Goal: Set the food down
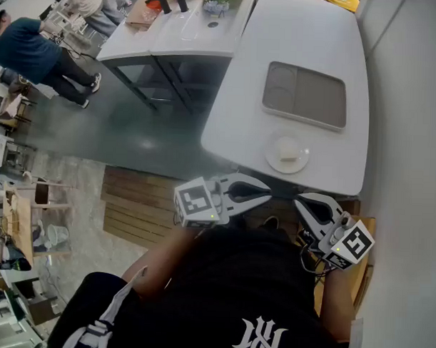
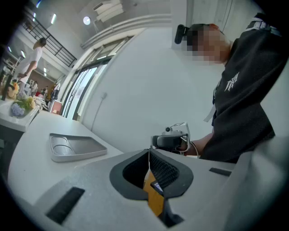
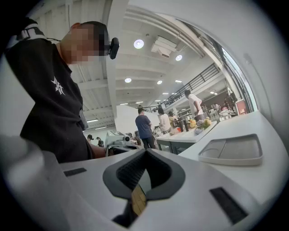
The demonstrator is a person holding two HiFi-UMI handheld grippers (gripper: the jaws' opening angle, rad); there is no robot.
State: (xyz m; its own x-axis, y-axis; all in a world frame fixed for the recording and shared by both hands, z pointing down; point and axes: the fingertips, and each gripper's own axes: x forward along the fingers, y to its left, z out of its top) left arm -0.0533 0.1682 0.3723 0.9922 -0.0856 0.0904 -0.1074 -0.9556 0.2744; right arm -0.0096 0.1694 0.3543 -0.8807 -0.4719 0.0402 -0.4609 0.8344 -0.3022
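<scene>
left tool (image 1: 266, 196): clenched, empty, just off white bench (image 1: 301, 37) near edge | right tool (image 1: 301, 203): clenched, empty, beside left tool | pale round food piece (image 1: 286, 147): on small white round plate (image 1: 301, 164), just beside grey rectangular tray (image 1: 304, 95)

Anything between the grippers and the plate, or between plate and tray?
Nothing visible. The left gripper and right gripper, shut and empty, sit short of the table; only its bare top separates plate and tray.

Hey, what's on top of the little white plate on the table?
A small pale round piece of food sits in the middle of the plate. It covers the plate's centre, and what kind of food it is can't be made out.
</scene>
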